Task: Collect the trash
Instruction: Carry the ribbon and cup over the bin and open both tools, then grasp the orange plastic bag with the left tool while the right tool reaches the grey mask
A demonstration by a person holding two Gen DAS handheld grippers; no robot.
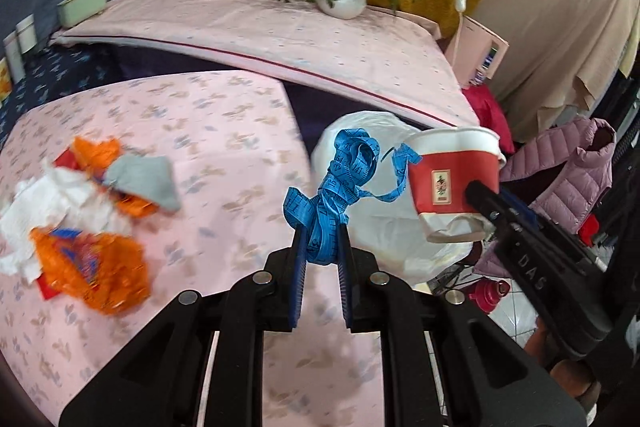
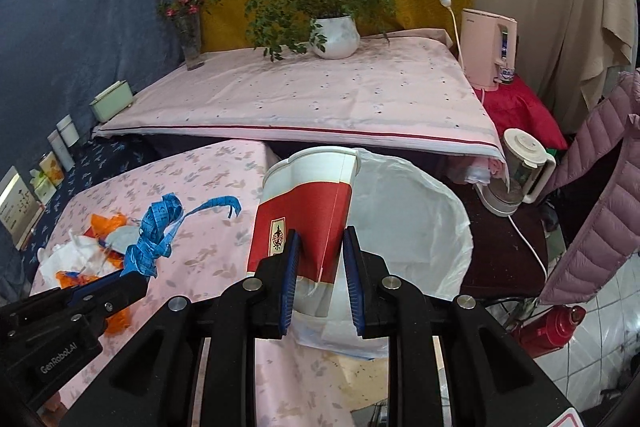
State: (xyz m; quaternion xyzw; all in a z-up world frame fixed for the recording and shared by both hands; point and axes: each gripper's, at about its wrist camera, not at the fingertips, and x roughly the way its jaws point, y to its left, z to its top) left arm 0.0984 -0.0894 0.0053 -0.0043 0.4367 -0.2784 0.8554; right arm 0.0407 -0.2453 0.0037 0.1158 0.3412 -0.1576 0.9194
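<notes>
My left gripper (image 1: 322,233) is shut on a tangled blue measuring tape (image 1: 340,183), held up above the right edge of the pink flowered table (image 1: 224,163). That tape (image 2: 154,231) and the left gripper (image 2: 132,277) also show at lower left in the right wrist view. My right gripper (image 2: 320,243) is shut on a crushed red and white paper cup (image 2: 308,203), squeezing its lower body. The cup (image 1: 454,175) hangs in front of a bin lined with a white plastic bag (image 2: 416,211). The bag (image 1: 380,227) lies beyond the table's right edge.
Orange wrappers (image 1: 92,271), white tissue (image 1: 48,203) and a grey scrap (image 1: 146,181) lie on the table's left part. Behind stands a second pink-covered table (image 2: 320,103) with a potted plant (image 2: 334,35) and a flower vase (image 2: 190,35). A blender (image 2: 516,175), a pink jacket (image 2: 600,195) and a red flask (image 2: 552,327) crowd the right.
</notes>
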